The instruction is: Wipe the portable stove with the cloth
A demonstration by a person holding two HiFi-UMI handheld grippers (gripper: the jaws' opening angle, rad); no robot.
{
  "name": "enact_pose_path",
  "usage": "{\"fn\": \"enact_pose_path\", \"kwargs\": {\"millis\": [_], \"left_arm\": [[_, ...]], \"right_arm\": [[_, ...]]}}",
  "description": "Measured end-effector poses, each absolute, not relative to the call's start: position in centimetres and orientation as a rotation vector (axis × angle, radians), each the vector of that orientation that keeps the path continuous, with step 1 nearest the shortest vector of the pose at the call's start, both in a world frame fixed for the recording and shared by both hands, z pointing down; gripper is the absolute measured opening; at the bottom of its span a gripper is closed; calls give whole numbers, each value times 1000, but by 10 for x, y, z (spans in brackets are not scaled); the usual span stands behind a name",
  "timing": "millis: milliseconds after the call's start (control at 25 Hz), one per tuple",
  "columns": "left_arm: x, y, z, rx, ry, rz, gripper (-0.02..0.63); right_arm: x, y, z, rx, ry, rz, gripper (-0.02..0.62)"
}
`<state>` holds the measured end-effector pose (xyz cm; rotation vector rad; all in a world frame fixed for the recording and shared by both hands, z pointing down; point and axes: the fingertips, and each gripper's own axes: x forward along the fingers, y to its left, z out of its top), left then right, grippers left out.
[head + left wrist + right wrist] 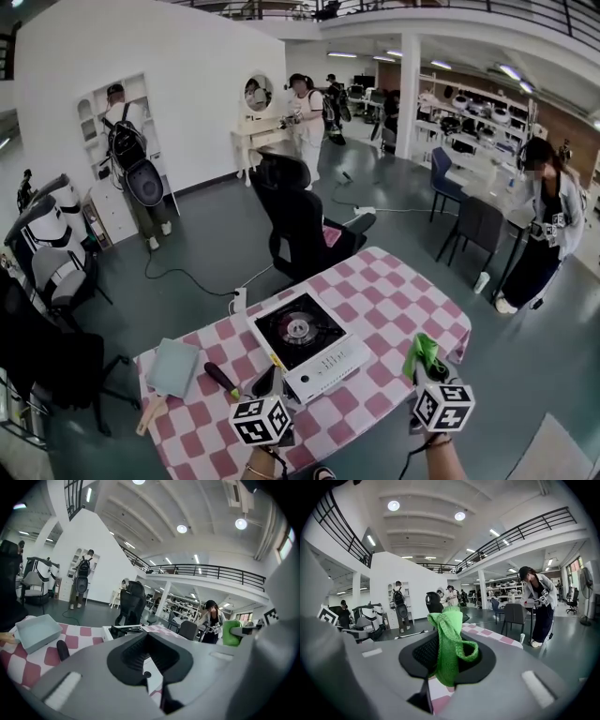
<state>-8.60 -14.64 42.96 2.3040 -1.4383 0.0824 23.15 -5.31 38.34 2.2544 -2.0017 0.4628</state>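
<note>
A white portable stove (309, 342) with a black burner top sits mid-table on the pink-and-white checked tablecloth (394, 300). My right gripper (424, 364) hovers over the table's near right corner, shut on a bright green cloth (420, 352) that sticks up between its jaws. The right gripper view shows the cloth (451, 637) clamped in that gripper (449, 654). My left gripper (268, 382) is at the stove's near left corner, jaws together and empty. From the left gripper view, the gripper (149, 644) points at the stove (123, 630), and the green cloth (230, 632) shows at right.
Left of the stove lie a grey-blue box (173, 366), a black-handled tool (222, 379) and a wooden piece (150, 412). A black office chair (295, 220) stands behind the table, with a power strip (239, 300) on the floor. A person (544, 225) stands at the right; others are farther off.
</note>
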Motion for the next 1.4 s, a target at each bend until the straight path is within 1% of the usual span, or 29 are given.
{"fn": "enact_pose_path", "kwargs": {"millis": [400,720,1080,1400], "left_arm": [[-102,-144,443,2237,-1496,123,0],[-124,-162,440,2118,-1663,75,0],[-123,-185,436,1994,-1799,22,0],[-124,-180,427,1931,-1888,-9,0]], "right_arm": [[240,-81,402,2216,-1984,522,83],[236,-149,400,2099,-2123,506,83],[235,-217,405,1914,-2216,520,83],[214,-254,405,1776,-2339,516,83]]}}
